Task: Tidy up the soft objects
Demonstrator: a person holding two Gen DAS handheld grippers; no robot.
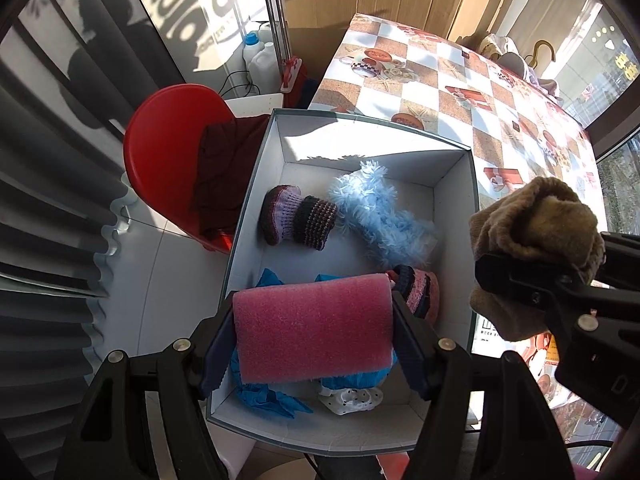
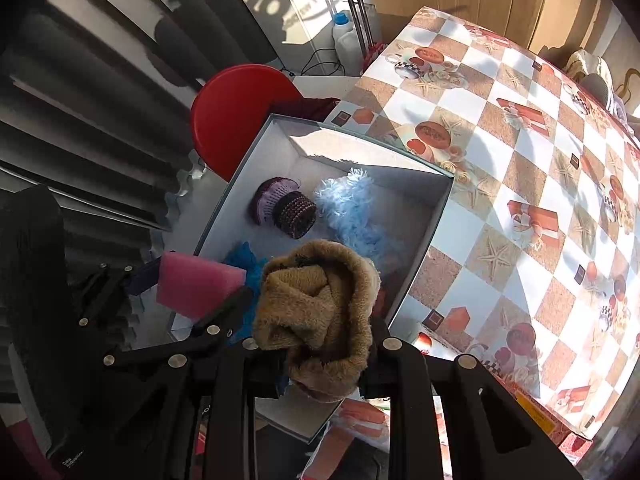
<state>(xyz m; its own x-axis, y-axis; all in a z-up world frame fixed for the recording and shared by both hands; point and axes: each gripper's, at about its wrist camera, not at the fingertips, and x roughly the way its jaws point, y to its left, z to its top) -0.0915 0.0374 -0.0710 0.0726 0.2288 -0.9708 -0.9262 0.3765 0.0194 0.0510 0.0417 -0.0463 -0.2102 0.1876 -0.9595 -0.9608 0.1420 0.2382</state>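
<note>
My left gripper (image 1: 314, 330) is shut on a pink foam sponge (image 1: 314, 328) and holds it above the near end of an open white box (image 1: 456, 184). My right gripper (image 2: 316, 320) is shut on a brown fuzzy sock (image 2: 316, 312), held over the box's near right side; it also shows in the left wrist view (image 1: 536, 240). The box holds a purple knit bootie (image 1: 296, 220), a fluffy light-blue piece (image 1: 380, 216), a second knit bootie (image 1: 420, 290), blue crumpled material (image 1: 264, 396) and a white dotted item (image 1: 352, 398). The sponge also shows in the right wrist view (image 2: 192, 284).
The box sits at the edge of a table with a checkered cloth (image 1: 460, 80). A red chair (image 1: 160, 144) with dark red cloth (image 1: 224, 172) stands left of the box. Bottles (image 1: 260, 52) and a mop handle (image 1: 276, 20) stand behind. A grey curtain (image 1: 48, 200) hangs at left.
</note>
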